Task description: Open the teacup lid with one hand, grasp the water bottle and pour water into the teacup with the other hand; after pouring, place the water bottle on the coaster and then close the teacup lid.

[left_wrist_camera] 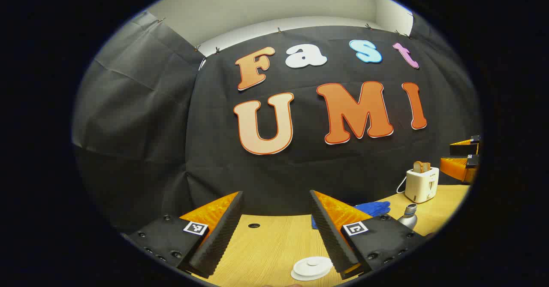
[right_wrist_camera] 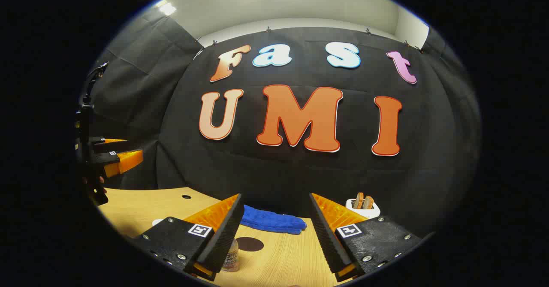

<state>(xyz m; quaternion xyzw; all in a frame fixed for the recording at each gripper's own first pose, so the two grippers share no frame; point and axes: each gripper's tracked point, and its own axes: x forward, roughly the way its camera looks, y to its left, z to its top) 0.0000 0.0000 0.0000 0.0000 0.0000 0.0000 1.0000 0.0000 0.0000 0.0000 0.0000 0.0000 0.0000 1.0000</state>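
Note:
In the left gripper view the white teacup lid with its small knob lies low on the wooden table, just inside my right-hand finger. My left gripper is open above and behind it, holding nothing. The water bottle, with a silver cap, stands farther right. In the right gripper view the water bottle stands partly hidden behind my left-hand finger. A dark round coaster lies just beyond it. My right gripper is open and empty. The left gripper hovers far left.
A blue cloth lies at the table's back edge; a white toaster with bread stands to the right. The right gripper hangs above the table's right end. A small hole marks the tabletop.

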